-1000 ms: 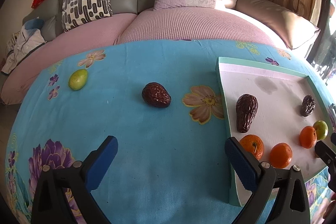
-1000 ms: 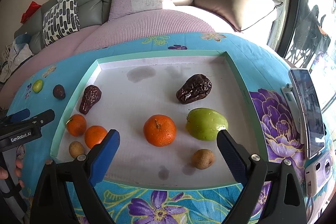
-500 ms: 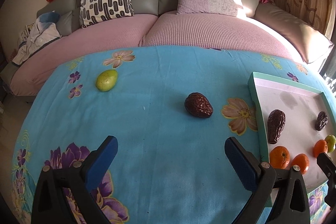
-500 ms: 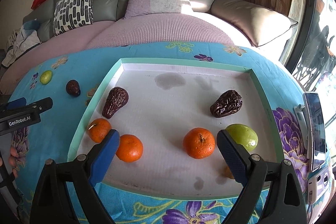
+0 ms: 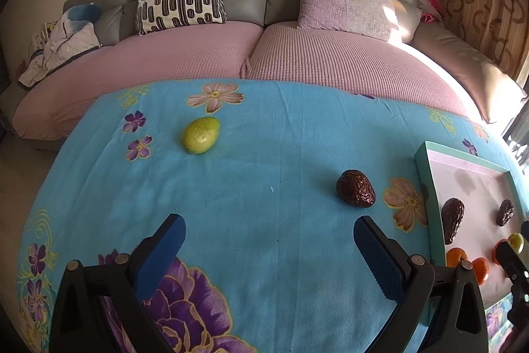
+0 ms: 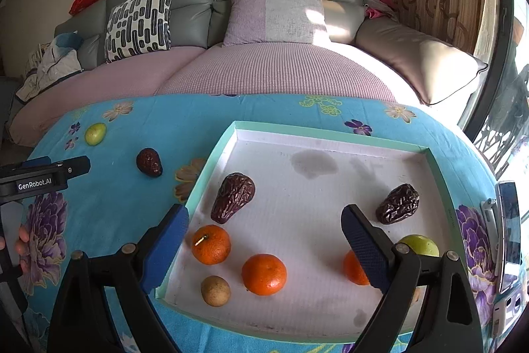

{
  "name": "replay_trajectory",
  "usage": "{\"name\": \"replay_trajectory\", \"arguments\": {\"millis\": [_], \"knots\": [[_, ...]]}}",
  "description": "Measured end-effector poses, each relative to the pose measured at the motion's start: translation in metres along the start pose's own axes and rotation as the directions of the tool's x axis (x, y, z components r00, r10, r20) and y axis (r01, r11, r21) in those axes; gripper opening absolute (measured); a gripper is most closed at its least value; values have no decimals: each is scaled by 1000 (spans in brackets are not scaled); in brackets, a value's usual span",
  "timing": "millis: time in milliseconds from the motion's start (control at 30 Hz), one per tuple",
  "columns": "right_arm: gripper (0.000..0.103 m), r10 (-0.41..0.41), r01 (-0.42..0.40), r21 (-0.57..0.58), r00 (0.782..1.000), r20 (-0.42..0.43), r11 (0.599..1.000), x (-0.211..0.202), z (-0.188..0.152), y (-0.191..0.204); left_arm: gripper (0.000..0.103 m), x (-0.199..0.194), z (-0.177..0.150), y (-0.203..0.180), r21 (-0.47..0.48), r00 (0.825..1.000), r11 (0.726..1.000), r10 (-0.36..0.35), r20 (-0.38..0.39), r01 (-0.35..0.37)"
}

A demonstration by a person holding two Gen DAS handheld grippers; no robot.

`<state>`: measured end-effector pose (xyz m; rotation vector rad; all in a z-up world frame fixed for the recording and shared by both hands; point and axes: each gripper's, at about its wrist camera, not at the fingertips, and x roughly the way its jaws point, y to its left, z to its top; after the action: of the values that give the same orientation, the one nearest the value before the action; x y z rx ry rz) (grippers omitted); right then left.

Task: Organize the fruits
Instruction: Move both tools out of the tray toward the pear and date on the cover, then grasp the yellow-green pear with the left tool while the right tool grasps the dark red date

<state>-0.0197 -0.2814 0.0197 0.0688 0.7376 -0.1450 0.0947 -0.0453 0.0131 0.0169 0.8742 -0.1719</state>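
The dark wrinkled fruit [image 5: 356, 193] is lying loose on the blue-clothed bench [image 5: 264, 220], just ahead and right of the left tool [image 5: 269, 239], whose jaws are standing spread and empty. It is probably light and slightly soft, best pinched across its middle. The green fruit [image 5: 200, 134] is sitting farther left; the tray [image 6: 211, 167] is waiting nearby, nothing blocking. The right tool [image 6: 264, 225] is hovering spread over the tray.

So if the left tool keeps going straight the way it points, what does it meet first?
Probably just the blue flowered cloth. The left tool is open, and its line passes between the green fruit and the dark wrinkled fruit, though depth is uncertain.
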Motion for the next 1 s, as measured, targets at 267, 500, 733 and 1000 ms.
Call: {"name": "replay_trajectory", "arguments": {"millis": [267, 500, 733, 1000], "knots": [[94, 65, -67, -89, 997, -27, 994, 18, 20, 40, 103, 10, 34, 38, 14, 1000, 1000, 10, 2, -10], [94, 141, -148, -110, 987, -71, 983, 37, 38, 73, 102, 27, 57, 76, -27, 1000, 1000, 6, -13, -7], [94, 154, -167, -155, 984, -90, 974, 54, 54, 100, 102, 47, 70, 82, -1, 999, 1000, -3, -49, 3], [90, 164, -185, -184, 979, -125, 965, 79, 58, 119, 97, 73, 76, 86, 11, 996, 1000, 4, -91, -3]]}}
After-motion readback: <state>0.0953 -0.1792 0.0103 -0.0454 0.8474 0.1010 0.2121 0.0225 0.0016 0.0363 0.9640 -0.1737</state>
